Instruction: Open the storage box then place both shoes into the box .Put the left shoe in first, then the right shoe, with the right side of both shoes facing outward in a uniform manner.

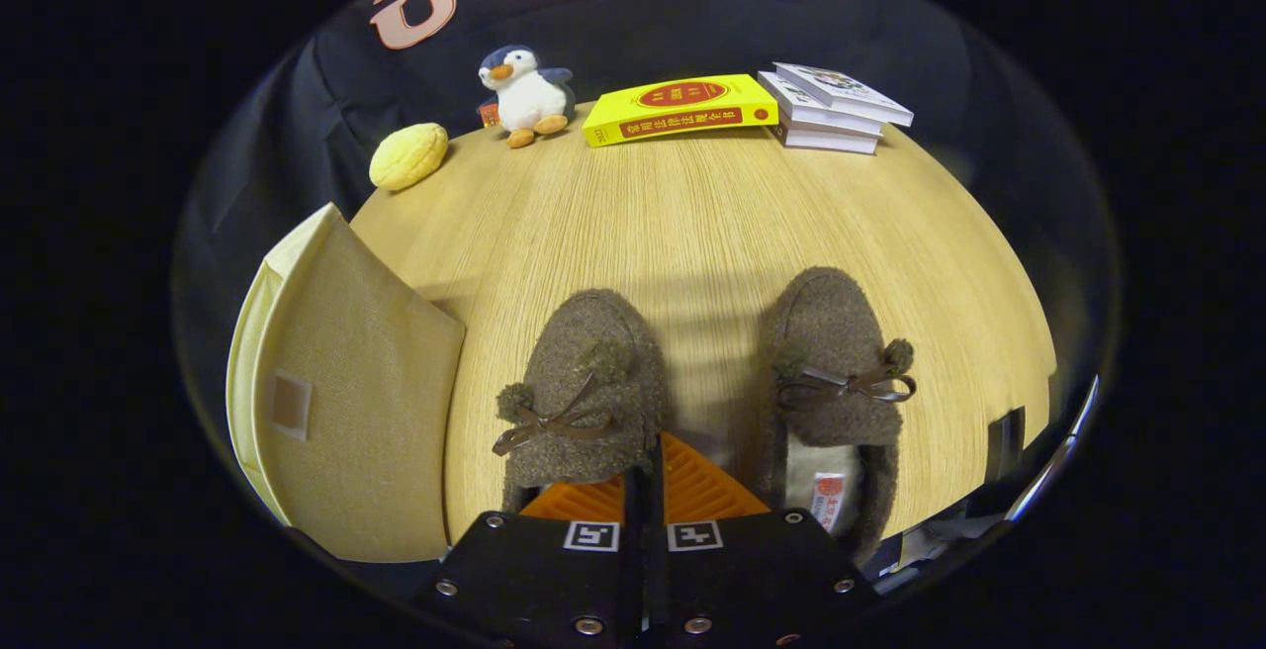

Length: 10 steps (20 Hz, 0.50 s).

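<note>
Two brown fuzzy slippers with bow laces lie side by side on the wooden table, toes pointing away from me. The left shoe (pixel 584 382) sits just ahead of my fingers, which cover its heel opening. The right shoe (pixel 836 372) lies to the right of the fingers, its pale lining and a label showing. My gripper (pixel 653 446) is shut, with the fingertips together at the inner rim of the left shoe; no shoe material shows between them. The beige fabric storage box (pixel 356 402) stands to the left of the shoes, and a small square patch (pixel 290 404) shows on its large tan panel.
Along the table's far edge sit a yellow bun-shaped toy (pixel 408 155), a plush penguin (pixel 527 95), a yellow book (pixel 679 108) and a stack of white books (pixel 834 107). Bare wood (pixel 692 224) lies between these and the shoes. A dark metal-edged object (pixel 1019 451) stands at the right.
</note>
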{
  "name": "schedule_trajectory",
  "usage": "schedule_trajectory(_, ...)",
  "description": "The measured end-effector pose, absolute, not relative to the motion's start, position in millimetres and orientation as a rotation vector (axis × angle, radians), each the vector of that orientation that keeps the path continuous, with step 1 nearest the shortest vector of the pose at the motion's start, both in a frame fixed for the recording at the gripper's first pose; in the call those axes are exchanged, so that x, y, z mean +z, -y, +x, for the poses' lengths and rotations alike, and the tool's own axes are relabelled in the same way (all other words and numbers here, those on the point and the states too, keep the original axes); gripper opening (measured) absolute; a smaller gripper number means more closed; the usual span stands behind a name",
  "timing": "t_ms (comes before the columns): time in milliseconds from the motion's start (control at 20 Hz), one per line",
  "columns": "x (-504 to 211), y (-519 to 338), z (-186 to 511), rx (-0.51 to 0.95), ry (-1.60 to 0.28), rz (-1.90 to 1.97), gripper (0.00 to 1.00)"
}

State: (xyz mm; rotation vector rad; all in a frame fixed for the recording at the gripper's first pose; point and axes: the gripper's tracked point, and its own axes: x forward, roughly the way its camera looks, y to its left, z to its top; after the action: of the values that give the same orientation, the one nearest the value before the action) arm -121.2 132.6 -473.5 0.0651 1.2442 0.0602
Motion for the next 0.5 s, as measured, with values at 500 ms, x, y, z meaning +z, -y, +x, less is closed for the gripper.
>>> schedule_trajectory(500, -345, -190, -86, 0.163, -1.134, 0.152, 0.03)
